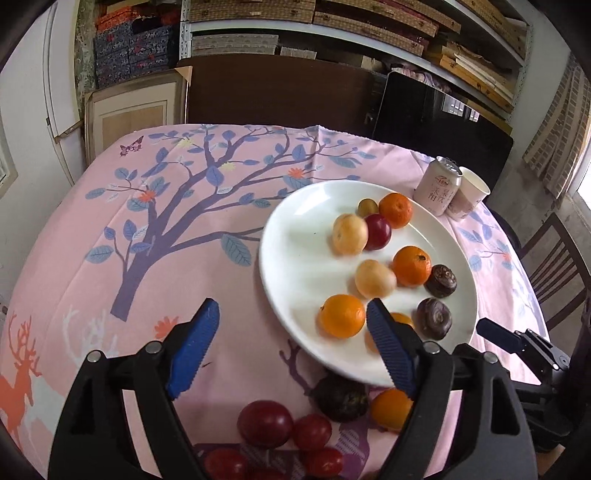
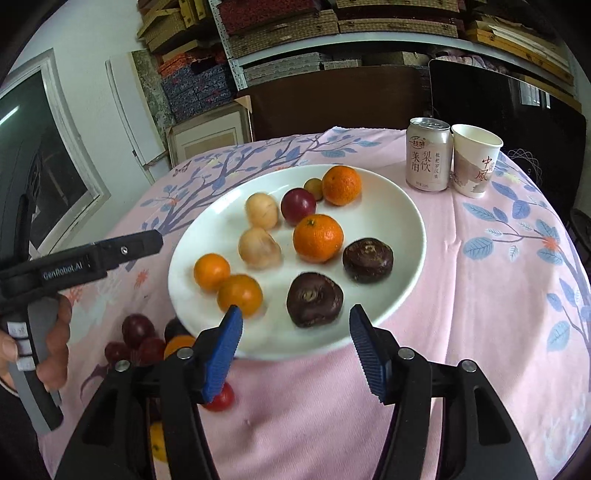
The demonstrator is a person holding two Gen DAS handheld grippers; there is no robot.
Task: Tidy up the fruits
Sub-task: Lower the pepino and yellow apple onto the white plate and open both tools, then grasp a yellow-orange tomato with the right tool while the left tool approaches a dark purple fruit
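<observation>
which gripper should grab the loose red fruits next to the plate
Left. The left gripper is open right above the red fruits on the cloth; the right gripper, also open, faces the plate, fruits off to its left.

We are looking at a home room doubling as storage: a table wearing a pink tree-print tablecloth, a wooden chair standing beside it, metal shelves behind holding stacked woven and patterned boxes, and framed pictures leaning against the wall.
</observation>
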